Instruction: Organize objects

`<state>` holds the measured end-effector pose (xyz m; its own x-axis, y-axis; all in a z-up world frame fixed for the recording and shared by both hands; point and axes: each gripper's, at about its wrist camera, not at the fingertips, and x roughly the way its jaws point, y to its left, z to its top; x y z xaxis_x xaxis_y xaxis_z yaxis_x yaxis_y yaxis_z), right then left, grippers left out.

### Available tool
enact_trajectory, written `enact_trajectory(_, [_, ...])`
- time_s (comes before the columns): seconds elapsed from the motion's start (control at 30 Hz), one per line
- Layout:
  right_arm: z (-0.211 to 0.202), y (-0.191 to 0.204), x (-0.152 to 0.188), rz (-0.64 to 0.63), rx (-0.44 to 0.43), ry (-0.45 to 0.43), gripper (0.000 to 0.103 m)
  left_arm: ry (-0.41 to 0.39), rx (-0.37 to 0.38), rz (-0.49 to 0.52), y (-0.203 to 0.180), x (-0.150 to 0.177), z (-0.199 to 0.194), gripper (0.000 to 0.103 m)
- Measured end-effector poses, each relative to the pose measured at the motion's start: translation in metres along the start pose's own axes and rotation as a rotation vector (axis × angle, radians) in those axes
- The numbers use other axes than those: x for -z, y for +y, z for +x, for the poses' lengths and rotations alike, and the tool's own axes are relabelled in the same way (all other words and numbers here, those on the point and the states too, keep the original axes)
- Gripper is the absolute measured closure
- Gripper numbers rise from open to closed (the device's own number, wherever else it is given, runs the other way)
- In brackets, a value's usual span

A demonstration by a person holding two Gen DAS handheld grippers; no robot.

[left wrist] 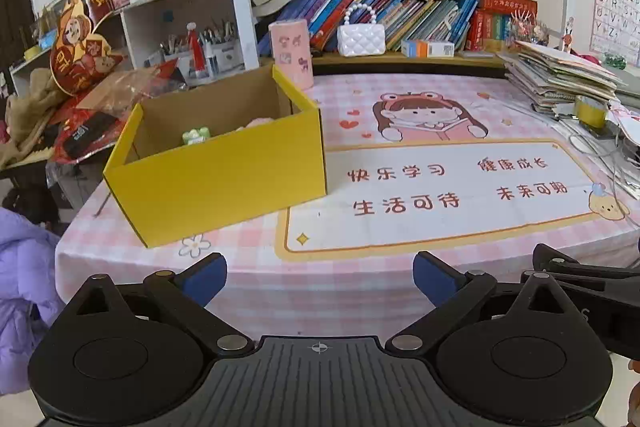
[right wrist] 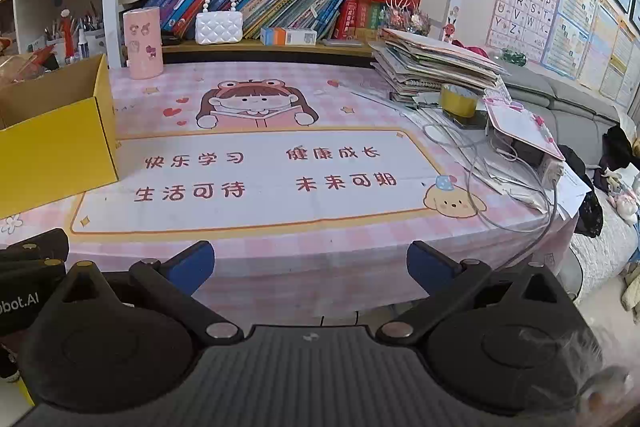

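A yellow cardboard box (left wrist: 224,167) stands open on the left of the pink checked table mat (left wrist: 400,99); it also shows in the right wrist view (right wrist: 52,147). Inside it lie a small green and white toy (left wrist: 196,135) and a pink item (left wrist: 258,123), partly hidden by the box wall. My left gripper (left wrist: 320,277) is open and empty, held off the table's front edge, right of the box. My right gripper (right wrist: 310,265) is open and empty at the front edge, beside the left gripper, whose body (right wrist: 28,267) shows at the left.
A pink cylinder (left wrist: 290,53) stands behind the box. A stack of books and papers (right wrist: 436,67), a yellow tape roll (right wrist: 458,101) and cables (right wrist: 520,187) fill the table's right side. Bookshelves with a white handbag (right wrist: 219,27) rise behind. Bags and clutter (left wrist: 84,115) lie left of the box.
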<state>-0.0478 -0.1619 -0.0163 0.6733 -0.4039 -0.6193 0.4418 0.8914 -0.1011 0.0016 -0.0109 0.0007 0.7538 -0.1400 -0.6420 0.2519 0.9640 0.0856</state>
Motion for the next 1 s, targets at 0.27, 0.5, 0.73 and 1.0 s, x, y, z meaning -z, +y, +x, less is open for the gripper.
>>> enact_trajectory(0.27, [-0.0021, -0.0012, 0.0005, -0.004, 0.006, -0.003, 0.0, 0.013, -0.012, -0.01, 0.0001, 0.0011, -0.0002, 0.002])
enact_trajectory(0.5, [-0.003, -0.0016, -0.0003, -0.007, 0.008, -0.004, 0.0, 0.03, -0.017, -0.022, 0.0007, 0.0018, 0.0022, 0.002])
enact_trajectory(0.73, [-0.0038, -0.0012, -0.0008, -0.015, 0.011, -0.004, 0.0, 0.031, -0.021, -0.032, 0.0017, 0.0024, 0.0025, 0.002])
enact_trajectory(1.0, [-0.0034, -0.0006, -0.0015, -0.017, 0.013, -0.003, 0.0, 0.032, -0.018, -0.038, 0.0033, 0.0027, 0.0037, 0.002])
